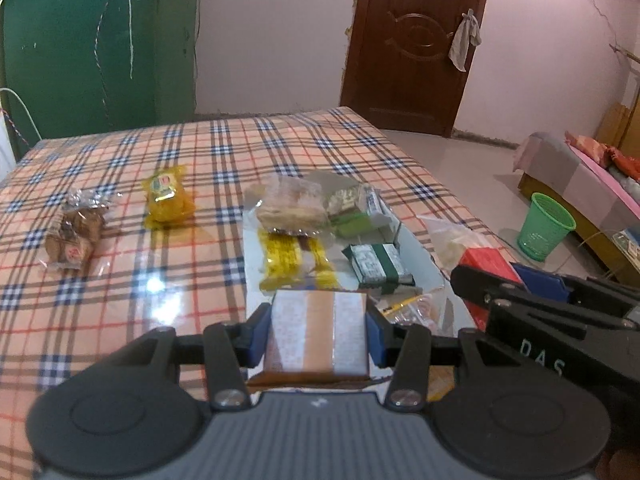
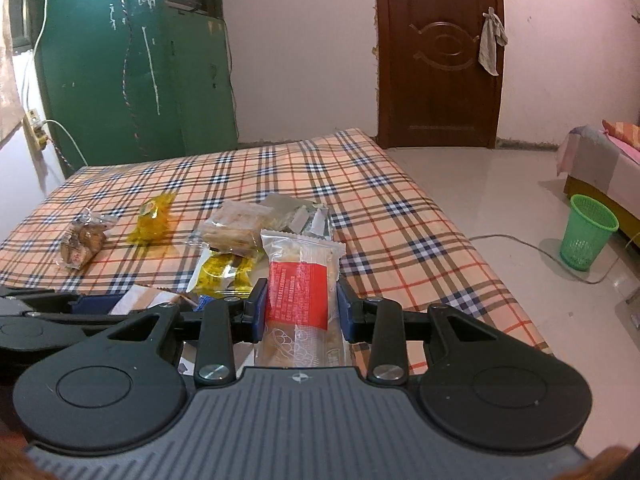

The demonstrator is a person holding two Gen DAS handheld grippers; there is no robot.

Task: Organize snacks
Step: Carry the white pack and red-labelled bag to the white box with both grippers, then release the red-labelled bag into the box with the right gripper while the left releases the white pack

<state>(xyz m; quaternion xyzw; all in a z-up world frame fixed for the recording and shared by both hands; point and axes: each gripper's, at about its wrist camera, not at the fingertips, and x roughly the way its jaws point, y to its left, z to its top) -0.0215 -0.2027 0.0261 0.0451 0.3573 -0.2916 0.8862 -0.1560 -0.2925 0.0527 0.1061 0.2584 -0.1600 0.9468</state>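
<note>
My left gripper (image 1: pixel 318 334) is shut on a tan and white wrapped snack (image 1: pixel 318 330), held just above a pale tray (image 1: pixel 424 264) on the plaid table (image 1: pixel 120 304). In that tray lie a clear-wrapped pastry (image 1: pixel 290 204), a yellow packet (image 1: pixel 294 260) and a green box (image 1: pixel 378 265). My right gripper (image 2: pixel 303 312) is shut on a clear packet with a red label (image 2: pixel 299 292); the same gripper (image 1: pixel 516 292) shows at the right in the left wrist view. Two snacks lie apart on the cloth at the left: a brown pastry (image 1: pixel 74 234) and a yellow pouch (image 1: pixel 168 200).
A green bin (image 1: pixel 544 226) stands on the floor to the right, near a bed (image 1: pixel 580 176). A brown door (image 1: pixel 416 40) and a green cabinet (image 1: pixel 88 40) are behind the table. A cable (image 2: pixel 520 244) lies on the floor.
</note>
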